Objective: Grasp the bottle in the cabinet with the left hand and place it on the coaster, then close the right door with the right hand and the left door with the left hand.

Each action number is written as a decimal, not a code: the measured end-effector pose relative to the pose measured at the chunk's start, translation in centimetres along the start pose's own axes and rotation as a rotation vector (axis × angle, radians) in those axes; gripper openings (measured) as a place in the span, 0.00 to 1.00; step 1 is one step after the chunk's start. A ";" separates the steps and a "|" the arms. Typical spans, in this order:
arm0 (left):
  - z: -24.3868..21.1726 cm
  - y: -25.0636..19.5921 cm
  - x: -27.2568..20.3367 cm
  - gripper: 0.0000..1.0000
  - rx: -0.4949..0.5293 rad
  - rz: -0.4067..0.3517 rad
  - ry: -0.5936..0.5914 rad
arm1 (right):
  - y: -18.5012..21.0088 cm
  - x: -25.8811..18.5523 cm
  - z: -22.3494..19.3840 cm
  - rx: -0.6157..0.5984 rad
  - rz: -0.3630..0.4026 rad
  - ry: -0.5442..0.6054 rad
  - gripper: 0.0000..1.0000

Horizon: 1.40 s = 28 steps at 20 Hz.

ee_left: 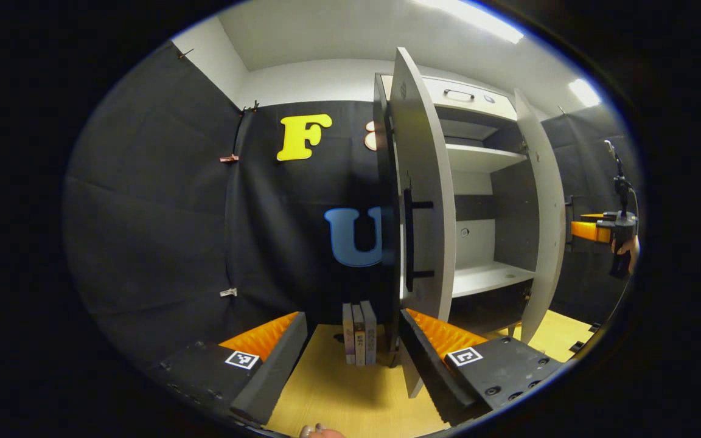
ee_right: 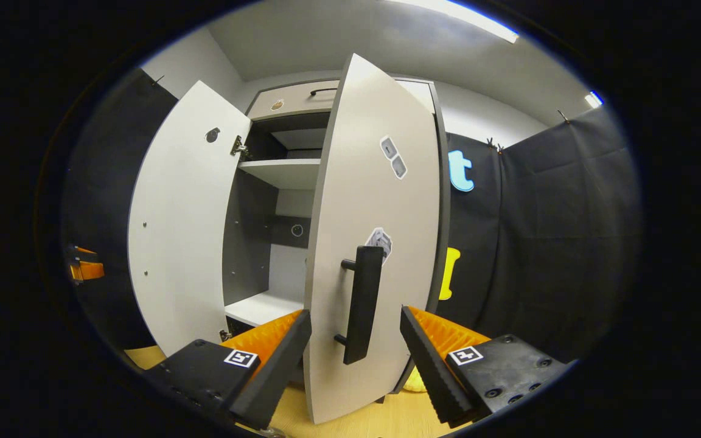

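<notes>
Our right gripper (ee_right: 355, 359) is spread wide and grips nothing; the black bar handle (ee_right: 361, 304) of the right door (ee_right: 369, 201) stands between its two fingers, and we cannot tell whether either finger touches it. That door hangs partly swung, its outer face toward us, with the cabinet's white lower shelf (ee_right: 259, 307) visible past its edge and the left door (ee_right: 174, 231) standing well open beyond. At the far left edge of the right gripper view a bit of the other gripper shows.

Our left gripper (ee_left: 353, 359) is likewise spread and empty, held over the wooden tabletop (ee_left: 338, 395). Just ahead of it the left door (ee_left: 423, 182) stands edge-on with its dark handle (ee_left: 410, 240), and a few small books (ee_left: 359, 334) stand upright on the table beside the cabinet's foot. Farther off, the right gripper (ee_left: 594, 231) hovers at the right door (ee_left: 545, 213).

We see no bottle on the shelves (ee_left: 484, 277) that face us, and neither bottle nor coaster can be made out elsewhere, so we judge the placing is probably finished, though we cannot confirm it. Both doors are open: the right door's closing looks to be the step in hand, and the left door's closing remains.
</notes>
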State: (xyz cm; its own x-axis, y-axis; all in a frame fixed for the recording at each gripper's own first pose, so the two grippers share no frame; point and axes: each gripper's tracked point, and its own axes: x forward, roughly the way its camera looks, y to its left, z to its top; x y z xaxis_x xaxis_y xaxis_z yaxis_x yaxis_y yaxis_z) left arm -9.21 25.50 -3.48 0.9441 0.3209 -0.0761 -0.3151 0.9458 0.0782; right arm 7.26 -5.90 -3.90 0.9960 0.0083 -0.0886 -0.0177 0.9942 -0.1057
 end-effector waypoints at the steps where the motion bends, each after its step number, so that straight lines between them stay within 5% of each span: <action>1: 0.4 -0.4 0.8 0.96 -0.011 -0.023 -0.005 | 0.2 -0.6 0.0 0.003 -0.001 0.003 0.97; 9: 3.5 -4.6 6.3 0.96 -0.049 -0.198 -0.064 | -2.5 -4.9 -1.2 0.008 -0.081 0.044 0.98; 28: 4.1 -12.2 8.8 0.94 -0.080 -0.297 -0.059 | -4.1 0.3 -3.2 0.042 -0.002 0.061 0.98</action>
State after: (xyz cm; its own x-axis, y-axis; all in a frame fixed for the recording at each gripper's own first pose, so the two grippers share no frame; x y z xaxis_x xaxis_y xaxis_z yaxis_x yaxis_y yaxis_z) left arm 3.38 16.59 -1.06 0.9993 0.0283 -0.0258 -0.0288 0.9994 -0.0175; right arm 7.37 -10.34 -6.67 0.9889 0.0015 -0.1487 -0.0112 0.9979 -0.0644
